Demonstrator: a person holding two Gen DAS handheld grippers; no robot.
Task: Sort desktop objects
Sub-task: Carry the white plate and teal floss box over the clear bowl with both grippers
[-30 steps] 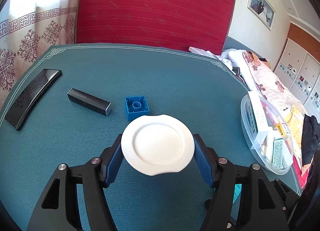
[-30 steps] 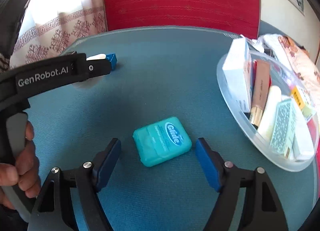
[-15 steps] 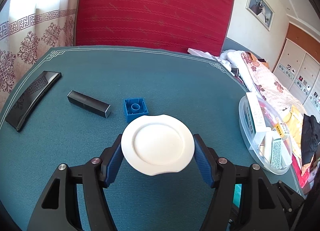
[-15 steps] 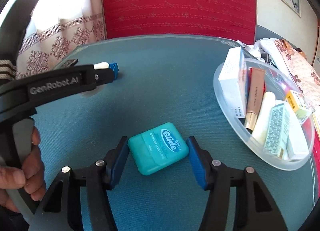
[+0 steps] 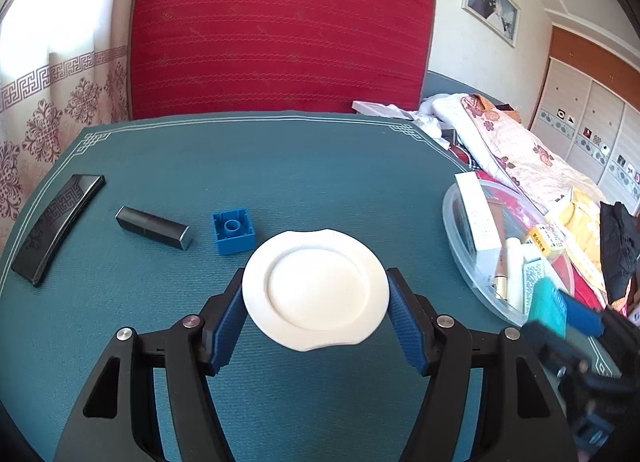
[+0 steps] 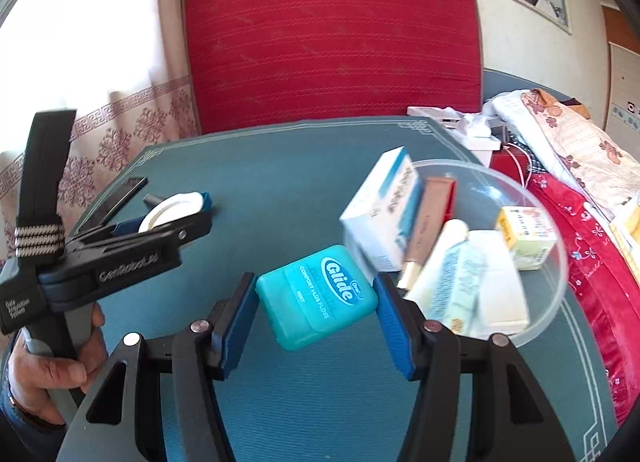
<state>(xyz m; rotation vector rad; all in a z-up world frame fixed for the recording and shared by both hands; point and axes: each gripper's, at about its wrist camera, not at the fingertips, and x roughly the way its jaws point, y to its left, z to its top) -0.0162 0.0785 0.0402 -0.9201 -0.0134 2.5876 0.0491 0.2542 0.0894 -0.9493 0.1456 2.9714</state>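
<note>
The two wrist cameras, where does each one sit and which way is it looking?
Left wrist: on the left hand-held gripper, looking forward and down along its fingers at the white plate they clamp, the blue block and black case beyond; the right hand-held gripper shows at the right edge.
Right wrist: on the right hand-held gripper, looking down at the teal floss box it clamps beside the clear bowl; the person's hand shows, holding the left one.
Shared: green table, plate, floss box, bowl, red mattress.

One plate (image 5: pixel 316 294), one block (image 5: pixel 234 231), one floss box (image 6: pixel 316 296)
</note>
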